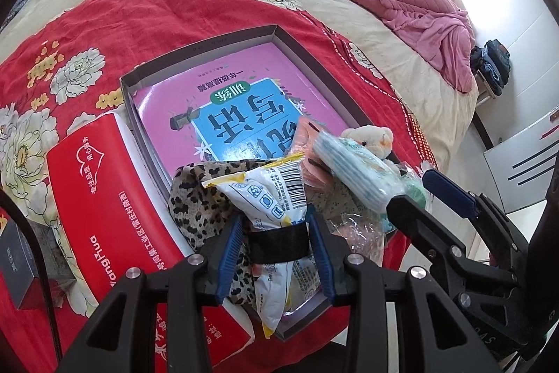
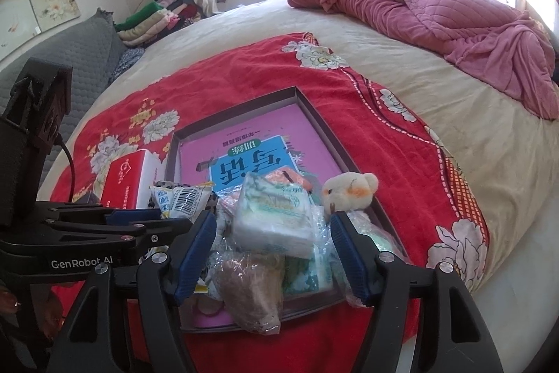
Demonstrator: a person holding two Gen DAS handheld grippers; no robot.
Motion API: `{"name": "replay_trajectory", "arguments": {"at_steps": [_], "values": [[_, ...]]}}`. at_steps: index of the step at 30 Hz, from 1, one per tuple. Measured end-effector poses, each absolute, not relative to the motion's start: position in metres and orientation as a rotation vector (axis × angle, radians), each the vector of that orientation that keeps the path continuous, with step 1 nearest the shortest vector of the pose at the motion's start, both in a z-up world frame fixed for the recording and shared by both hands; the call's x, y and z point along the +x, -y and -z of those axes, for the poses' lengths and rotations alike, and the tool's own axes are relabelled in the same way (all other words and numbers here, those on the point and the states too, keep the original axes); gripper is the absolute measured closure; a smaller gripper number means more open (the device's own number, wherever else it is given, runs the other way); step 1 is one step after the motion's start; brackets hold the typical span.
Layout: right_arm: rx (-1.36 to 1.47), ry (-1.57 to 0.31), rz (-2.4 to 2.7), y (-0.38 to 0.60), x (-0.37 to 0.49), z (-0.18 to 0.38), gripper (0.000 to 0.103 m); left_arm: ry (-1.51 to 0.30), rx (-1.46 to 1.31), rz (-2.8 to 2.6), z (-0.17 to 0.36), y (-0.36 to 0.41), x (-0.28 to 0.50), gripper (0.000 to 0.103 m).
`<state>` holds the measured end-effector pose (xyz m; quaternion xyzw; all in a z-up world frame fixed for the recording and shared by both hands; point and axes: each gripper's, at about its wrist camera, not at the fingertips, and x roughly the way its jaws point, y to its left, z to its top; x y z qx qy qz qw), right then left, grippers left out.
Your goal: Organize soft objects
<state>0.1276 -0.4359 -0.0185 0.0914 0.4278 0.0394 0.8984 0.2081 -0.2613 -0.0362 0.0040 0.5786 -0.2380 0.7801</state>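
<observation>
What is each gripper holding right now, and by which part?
The left gripper pinches the white and yellow snack packet at its black-banded middle. The right gripper holds nothing; its jaws stand open around the tissue pack.

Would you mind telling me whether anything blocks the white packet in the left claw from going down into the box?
Yes. The white packet, held in the left claw, hangs over the near end of the box, where a leopard-print cloth and clear-wrapped bundles are piled. The far end, over the pink book, looks free.
</observation>
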Motion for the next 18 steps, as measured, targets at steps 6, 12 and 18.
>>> {"name": "replay_trajectory", "arguments": {"at_steps": [6, 12, 18], "values": [[0.193, -0.874, -0.063, 0.441, 0.122, 0.013, 0.033, -1.239, 0.004, 0.527, 0.033, 0.261, 0.204, 0.053], [0.173, -0.850, -0.033, 0.442, 0.115, 0.001, 0.030, -1.210, -0.001, 0.542, 0.022, 0.259, 0.197, 0.047], [0.150, -0.801, -0.008, 0.439, 0.101, -0.020, 0.029, -1.154, -0.005, 0.522, 0.004, 0.249, 0.187, 0.037]]}}
